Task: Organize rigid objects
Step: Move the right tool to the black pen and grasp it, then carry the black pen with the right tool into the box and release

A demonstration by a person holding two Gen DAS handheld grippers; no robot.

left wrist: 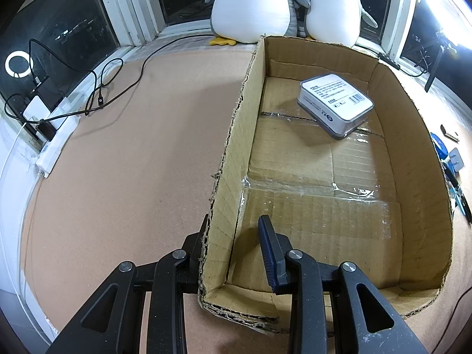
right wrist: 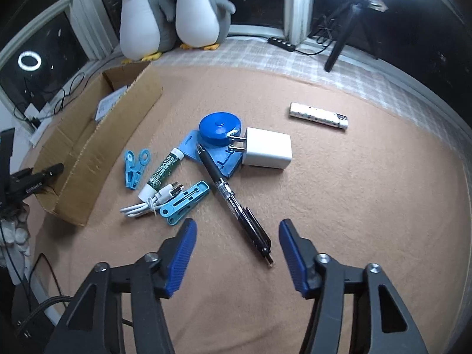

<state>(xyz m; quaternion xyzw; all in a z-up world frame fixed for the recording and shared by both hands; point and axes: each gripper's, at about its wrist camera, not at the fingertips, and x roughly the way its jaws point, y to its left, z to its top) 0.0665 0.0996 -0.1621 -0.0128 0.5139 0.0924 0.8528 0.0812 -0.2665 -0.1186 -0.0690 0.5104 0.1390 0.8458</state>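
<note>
My left gripper (left wrist: 234, 221) straddles the near left wall of the cardboard box (left wrist: 236, 147), one finger outside and one inside, shut on that wall. A grey tin with a white label (left wrist: 334, 103) lies inside the box at the far end. My right gripper (right wrist: 237, 224) hangs open over the tan mat. The lower end of a black pen (right wrist: 233, 197) lies between its blue pads (right wrist: 181, 253), untouched. Beyond the pen are a white charger (right wrist: 267, 149), a blue tape measure (right wrist: 219, 128), a lip balm tube (right wrist: 163, 174), a white cable (right wrist: 150, 203) and two blue clips (right wrist: 135, 166).
A patterned lighter (right wrist: 318, 116) lies apart at the far right. Two plush penguins (right wrist: 177, 14) sit on the window ledge behind the box (right wrist: 97, 153). Cables and a power strip (left wrist: 56, 135) run along the left edge. A tripod leg (right wrist: 339, 44) stands at the back right.
</note>
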